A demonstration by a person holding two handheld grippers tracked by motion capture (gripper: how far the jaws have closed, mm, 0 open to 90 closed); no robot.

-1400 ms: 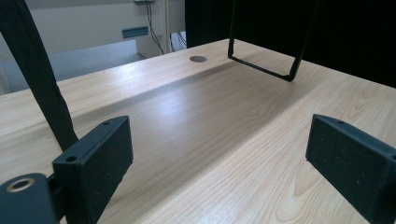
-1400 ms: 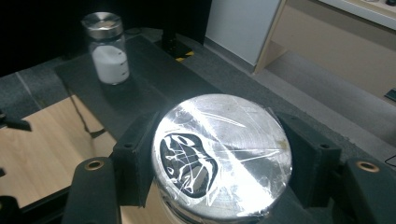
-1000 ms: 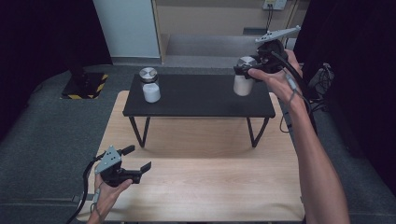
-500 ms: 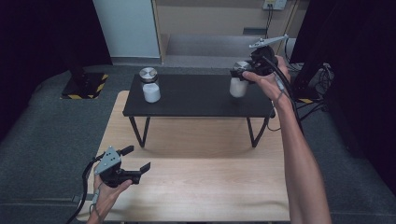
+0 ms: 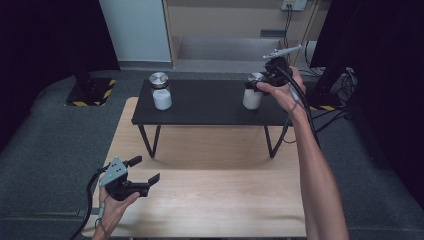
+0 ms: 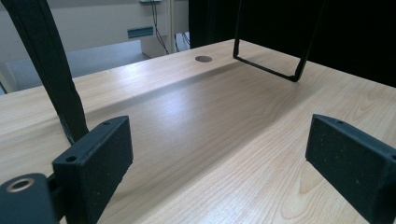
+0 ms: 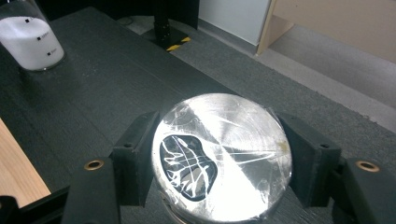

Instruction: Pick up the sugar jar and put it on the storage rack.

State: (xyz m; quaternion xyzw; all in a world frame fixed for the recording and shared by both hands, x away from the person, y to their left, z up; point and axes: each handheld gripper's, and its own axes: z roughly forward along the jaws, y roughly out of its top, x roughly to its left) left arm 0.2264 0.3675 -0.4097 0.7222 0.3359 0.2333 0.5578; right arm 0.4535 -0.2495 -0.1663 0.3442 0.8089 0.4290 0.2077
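polished metal, the jar's lid (image 7: 223, 156) is slick and rigid, so my right gripper (image 7: 219, 163) clamps it by the rim, jaws on opposite sides. the jar (image 5: 252, 96) sits on the black shelf's (image 5: 210, 107) right end. glass below feels breakable, fairly heavy with white powder. my left gripper (image 5: 145, 170) hangs wide, holding nothing, over the wooden table (image 6: 210, 140).

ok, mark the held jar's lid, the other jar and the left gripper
held jar's lid (image 7: 224, 154), right gripper view, middle of the shiny top
other jar (image 5: 161, 95), high view, white body
left gripper (image 5: 145, 170), high view, between the open jaw tips
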